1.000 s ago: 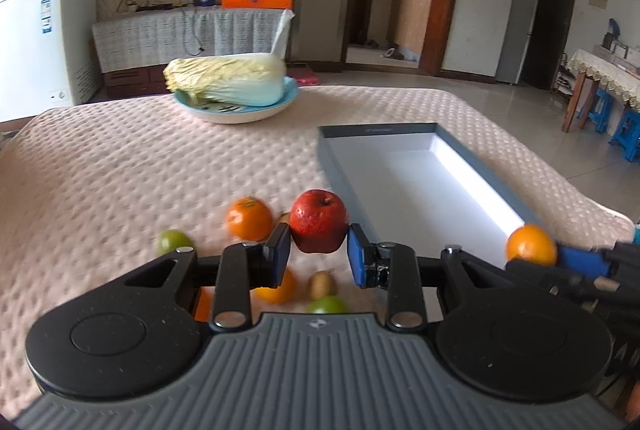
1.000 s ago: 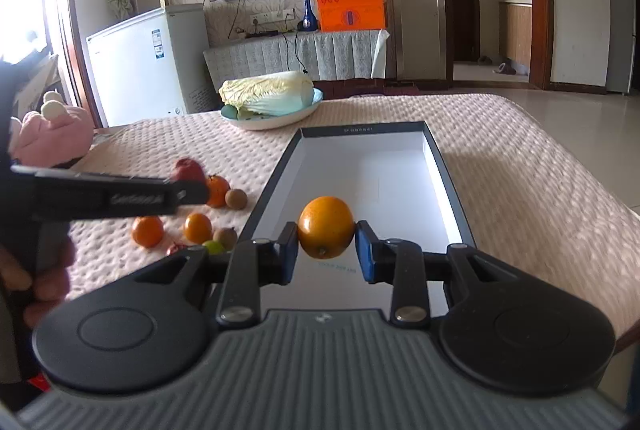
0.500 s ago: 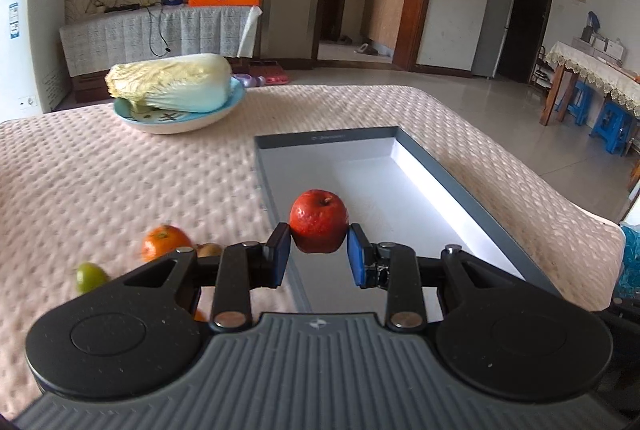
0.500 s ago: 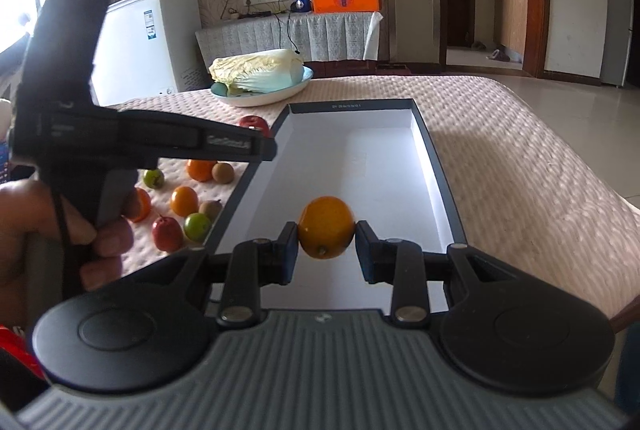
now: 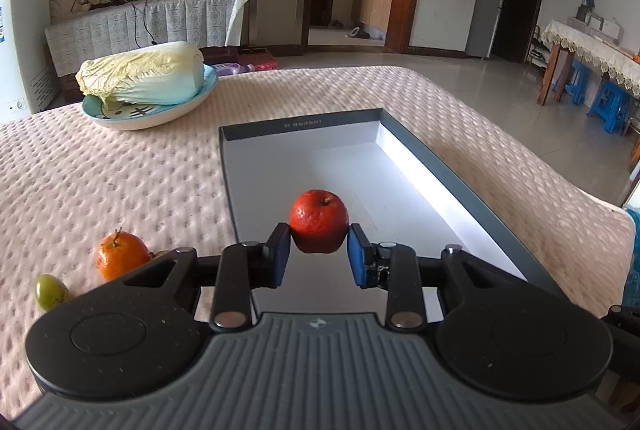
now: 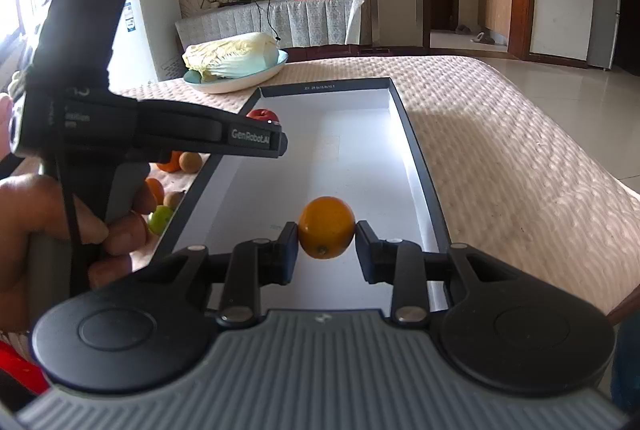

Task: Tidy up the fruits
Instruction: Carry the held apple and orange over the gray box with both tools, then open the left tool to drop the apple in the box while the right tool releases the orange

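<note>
My left gripper (image 5: 319,257) is shut on a red apple (image 5: 319,237) and holds it above the near left part of the grey-rimmed white box (image 5: 404,134). My right gripper (image 6: 327,248) is shut on an orange (image 6: 326,227) over the near middle of the same box (image 6: 414,154). In the right wrist view the left gripper (image 6: 280,134) reaches in from the left over the box rim, with the apple (image 6: 262,115) peeking above it. Loose fruit lies left of the box: a tangerine (image 5: 121,255), a green fruit (image 5: 50,291), more small fruits (image 6: 190,162).
A blue plate (image 5: 160,110) with a napa cabbage (image 5: 142,74) stands at the far left of the pink quilted table. A person's hand (image 6: 44,230) holds the left gripper's handle. The table edge drops off to the right of the box.
The left gripper has carried the apple rightward from above the loose fruit to over the box. The right gripper and its orange have stayed over the box.
</note>
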A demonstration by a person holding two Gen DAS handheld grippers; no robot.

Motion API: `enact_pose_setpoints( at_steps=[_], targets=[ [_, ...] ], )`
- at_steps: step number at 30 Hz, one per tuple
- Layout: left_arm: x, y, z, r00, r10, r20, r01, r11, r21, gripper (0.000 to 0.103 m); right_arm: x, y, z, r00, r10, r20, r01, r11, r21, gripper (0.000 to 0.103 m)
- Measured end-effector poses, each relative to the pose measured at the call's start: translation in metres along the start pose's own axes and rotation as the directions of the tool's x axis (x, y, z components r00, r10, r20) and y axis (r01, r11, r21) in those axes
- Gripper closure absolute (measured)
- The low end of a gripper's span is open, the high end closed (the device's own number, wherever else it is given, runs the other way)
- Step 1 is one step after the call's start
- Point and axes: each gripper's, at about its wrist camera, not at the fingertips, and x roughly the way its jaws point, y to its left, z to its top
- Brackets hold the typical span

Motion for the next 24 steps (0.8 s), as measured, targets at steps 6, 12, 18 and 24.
enact_pose_setpoints(
  at_steps=[6,12,18,24],
  targets=[
    [0.002,-0.007,-0.001,1.000,0.000,-0.008,0.001,0.999,0.033,0.054,0.005,0.005,-0.001,1.000,-0.008,-0.013,0.008,1.000,-0.004,0.069],
    [-0.009,-0.005,0.000,0.999,-0.010,0.044,0.009,1.000,0.026,0.031,0.010,0.004,0.000,0.999,-0.023,-0.022,0.023,1.000,-0.006,0.069],
    [-0.020,-0.001,-0.001,0.998,-0.012,0.056,0.010,0.999,0.039,0.031,0.020,0.000,0.004,0.999,-0.047,-0.016,0.048,0.999,0.017,0.069],
    [-0.033,0.015,-0.005,0.998,0.011,0.060,-0.012,1.000,0.024,0.031,0.028,-0.005,0.006,0.997,-0.071,-0.019,0.072,0.997,0.041,0.069]
  ],
)
